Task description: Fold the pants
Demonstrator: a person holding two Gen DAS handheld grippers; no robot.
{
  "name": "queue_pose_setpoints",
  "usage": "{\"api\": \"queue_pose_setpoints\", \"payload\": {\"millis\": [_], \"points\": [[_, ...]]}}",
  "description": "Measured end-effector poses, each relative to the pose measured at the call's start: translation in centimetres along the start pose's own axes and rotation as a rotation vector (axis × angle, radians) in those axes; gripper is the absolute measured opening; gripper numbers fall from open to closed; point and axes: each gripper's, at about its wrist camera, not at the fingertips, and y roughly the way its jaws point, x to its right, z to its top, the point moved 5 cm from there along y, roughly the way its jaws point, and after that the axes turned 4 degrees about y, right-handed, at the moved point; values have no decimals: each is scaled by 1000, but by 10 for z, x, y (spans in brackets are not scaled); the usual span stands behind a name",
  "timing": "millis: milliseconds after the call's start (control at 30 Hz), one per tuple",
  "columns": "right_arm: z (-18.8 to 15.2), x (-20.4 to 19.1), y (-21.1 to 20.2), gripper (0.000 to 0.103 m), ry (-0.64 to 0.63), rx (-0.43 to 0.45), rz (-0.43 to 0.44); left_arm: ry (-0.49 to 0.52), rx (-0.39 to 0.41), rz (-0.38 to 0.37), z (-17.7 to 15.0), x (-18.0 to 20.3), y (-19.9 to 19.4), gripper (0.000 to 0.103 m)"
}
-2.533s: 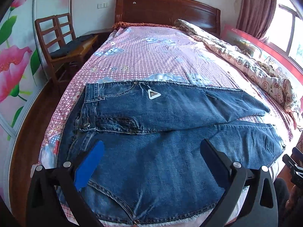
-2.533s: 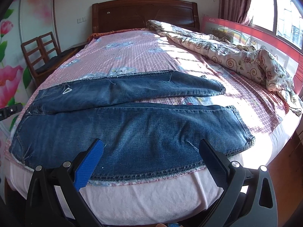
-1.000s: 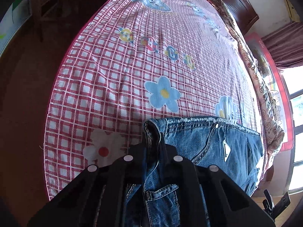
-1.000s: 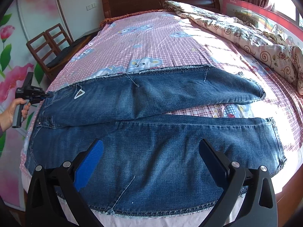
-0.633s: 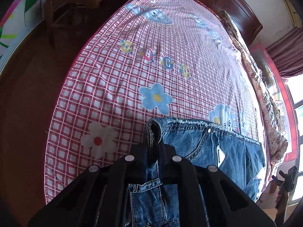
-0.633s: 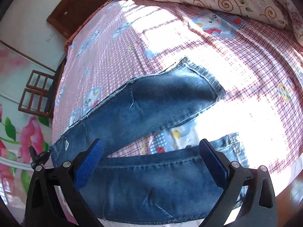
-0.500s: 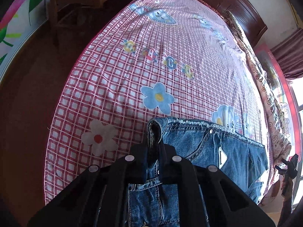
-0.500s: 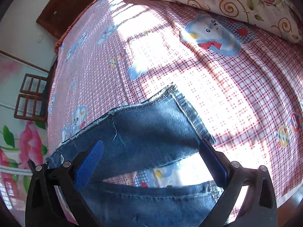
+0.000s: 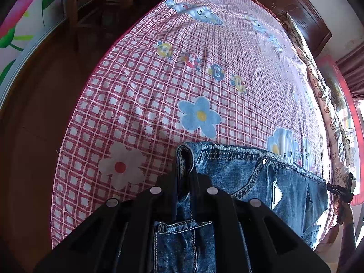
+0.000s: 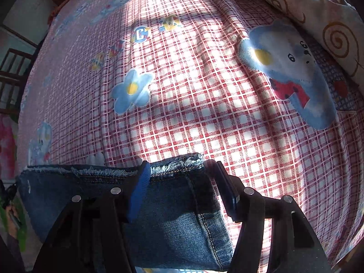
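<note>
Blue denim pants lie on the bed. My left gripper is shut on the pants' waistband corner, which sticks up between the fingers. In the right wrist view the frayed hem of the far pant leg lies between my right gripper's fingers. The right jaws stand partly closed around the hem, with a gap still on each side of the cloth. The right gripper also shows small at the far right of the left wrist view.
The bed has a red and white checked sheet with flower and bear prints. A rumpled floral quilt lies along the far side. A wooden chair and the dark floor are to the left. The headboard is beyond.
My right gripper dropped down to the far leg's hem and its jaws narrowed around it. My left gripper stays shut on the waistband, hardly moved.
</note>
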Motion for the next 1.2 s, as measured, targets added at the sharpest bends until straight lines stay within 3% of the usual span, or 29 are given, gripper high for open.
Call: {"api": "queue_pose_setpoints", "payload": {"millis": [100, 200, 233, 333, 567, 867, 1000, 1200], "points": [[-2, -9, 3, 20, -108, -18, -129, 13, 14, 9, -1, 3, -2, 7], [-3, -18, -5, 14, -141, 6, -171, 24, 49, 15, -2, 6, -9, 7], [-4, -22, -10, 4, -156, 25, -184, 30, 69, 8, -1, 9, -14, 7], [-7, -28, -35, 4, -152, 115, -210, 21, 118, -23, -2, 10, -30, 7], [-37, -28, -106, 4, -158, 265, -151, 47, 233, -122, -9, 19, -83, 7], [-141, 4, -175, 4, -99, 406, -52, 12, 403, -291, -65, 11, -158, 7], [-194, 33, -173, 4, -31, 408, -17, -8, 449, -343, -105, 0, -180, 7], [-268, 62, -128, 4, 43, 343, 11, 1, 461, -334, -169, -18, -190, 7]]}}
